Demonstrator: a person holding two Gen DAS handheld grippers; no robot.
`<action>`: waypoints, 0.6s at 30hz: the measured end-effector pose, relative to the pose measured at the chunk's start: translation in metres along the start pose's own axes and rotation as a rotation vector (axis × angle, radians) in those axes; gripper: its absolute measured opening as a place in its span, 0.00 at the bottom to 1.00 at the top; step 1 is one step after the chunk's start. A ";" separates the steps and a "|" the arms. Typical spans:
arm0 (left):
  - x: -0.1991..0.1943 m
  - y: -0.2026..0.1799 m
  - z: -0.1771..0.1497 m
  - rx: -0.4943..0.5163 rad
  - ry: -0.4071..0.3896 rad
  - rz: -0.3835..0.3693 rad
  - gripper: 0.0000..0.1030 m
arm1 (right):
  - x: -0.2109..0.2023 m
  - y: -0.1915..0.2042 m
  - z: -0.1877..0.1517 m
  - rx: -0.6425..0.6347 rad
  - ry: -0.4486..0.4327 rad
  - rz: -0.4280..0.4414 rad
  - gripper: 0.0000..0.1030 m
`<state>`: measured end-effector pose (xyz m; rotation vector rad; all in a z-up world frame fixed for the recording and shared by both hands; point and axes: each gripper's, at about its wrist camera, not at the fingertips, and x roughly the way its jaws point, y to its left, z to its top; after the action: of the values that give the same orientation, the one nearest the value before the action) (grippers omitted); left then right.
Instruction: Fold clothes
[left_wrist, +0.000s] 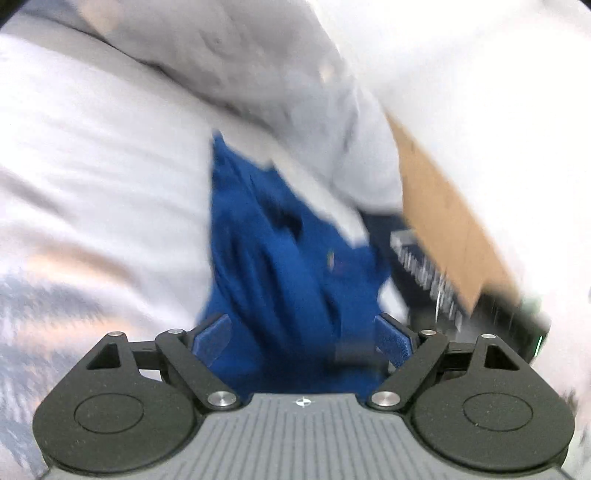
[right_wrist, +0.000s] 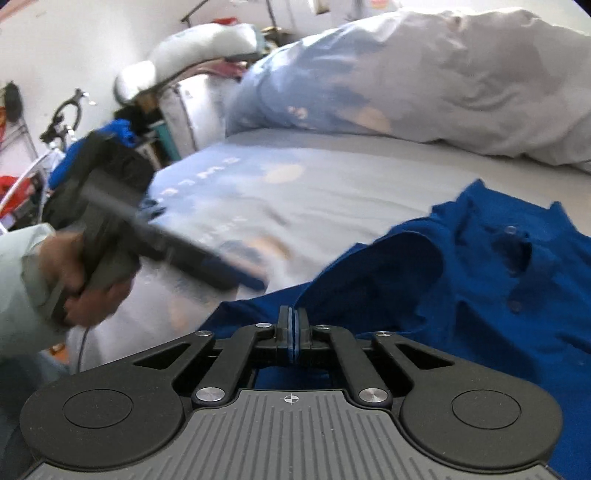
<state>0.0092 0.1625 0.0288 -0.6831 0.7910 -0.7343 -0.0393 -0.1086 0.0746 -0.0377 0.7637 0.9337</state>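
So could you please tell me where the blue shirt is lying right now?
In the right wrist view, the blue shirt lies crumpled on the bed, lower right, in front of the white duvet; its near edge runs under the shut right hand-held gripper.

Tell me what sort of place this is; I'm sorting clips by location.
Probably a bedroom at home: a blue polo shirt lies on a bed with a rumpled white duvet, and cluttered household belongings stand beside it.

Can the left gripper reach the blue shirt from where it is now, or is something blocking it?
Probably yes. The left gripper is open, with the blue shirt directly ahead between its fingers. Nothing lies between them, though the view is blurred.
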 end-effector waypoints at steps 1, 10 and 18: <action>-0.002 0.002 0.003 -0.020 -0.024 0.001 0.87 | 0.001 0.002 0.000 -0.003 0.006 0.009 0.02; 0.033 -0.008 0.011 0.026 0.014 0.115 0.88 | 0.017 0.029 -0.018 -0.113 0.241 0.161 0.14; 0.042 -0.012 0.013 0.019 -0.028 0.166 0.88 | -0.026 0.002 0.000 -0.014 -0.028 -0.088 0.62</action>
<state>0.0371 0.1264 0.0289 -0.6016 0.8038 -0.5793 -0.0505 -0.1256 0.0909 -0.0697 0.7239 0.8540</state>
